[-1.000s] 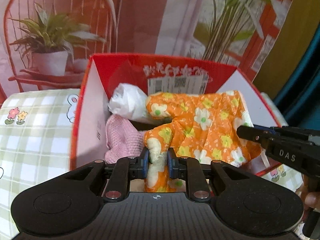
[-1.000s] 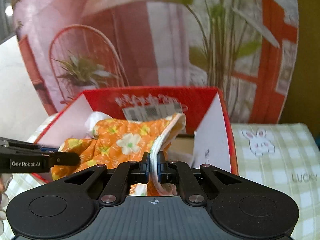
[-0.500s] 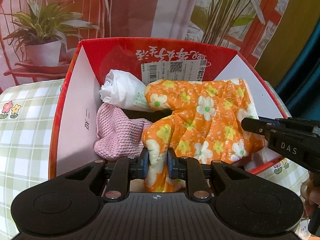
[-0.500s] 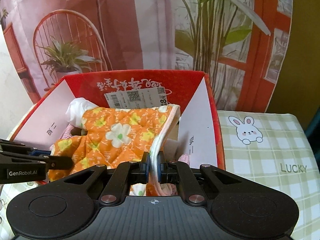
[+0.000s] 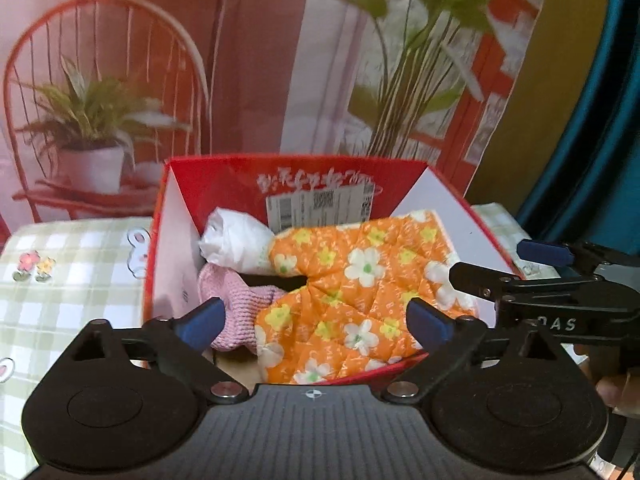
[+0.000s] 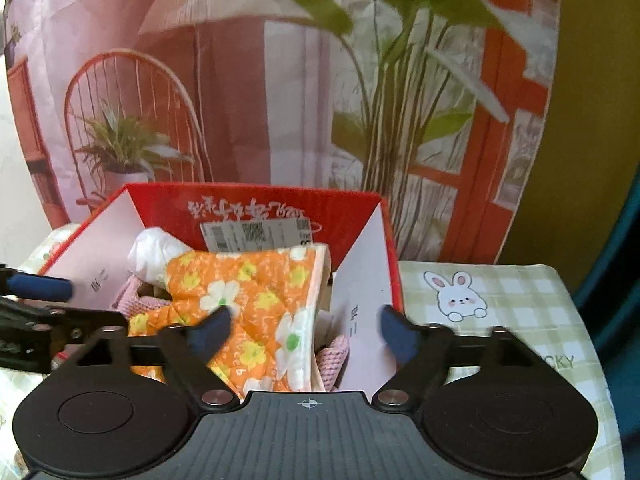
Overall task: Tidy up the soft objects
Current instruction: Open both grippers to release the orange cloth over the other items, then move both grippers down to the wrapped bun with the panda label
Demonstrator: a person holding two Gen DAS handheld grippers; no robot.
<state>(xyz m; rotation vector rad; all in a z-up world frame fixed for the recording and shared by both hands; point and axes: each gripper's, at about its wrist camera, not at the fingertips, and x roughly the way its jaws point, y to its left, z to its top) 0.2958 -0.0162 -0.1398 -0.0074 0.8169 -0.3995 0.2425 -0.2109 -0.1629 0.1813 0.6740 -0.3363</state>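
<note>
**Orange floral cloth lies in the red box**

The orange floral cloth [image 5: 352, 296] lies in the red box [image 5: 280, 172], over a pink knit cloth [image 5: 240, 312], beside a white bundle [image 5: 236, 242]. The left gripper [image 5: 316, 322] and right gripper [image 6: 304, 330] have just been opening; their jaws stand apart, gripping nothing.

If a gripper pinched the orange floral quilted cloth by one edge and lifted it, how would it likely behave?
The orange floral cloth would probably sag and unfold, since it lies draped and creased over the things in the red box. Its quilted stitching suggests padding, so likely light yet bulky. The fabric looks matte, so it probably would not slip.
</note>
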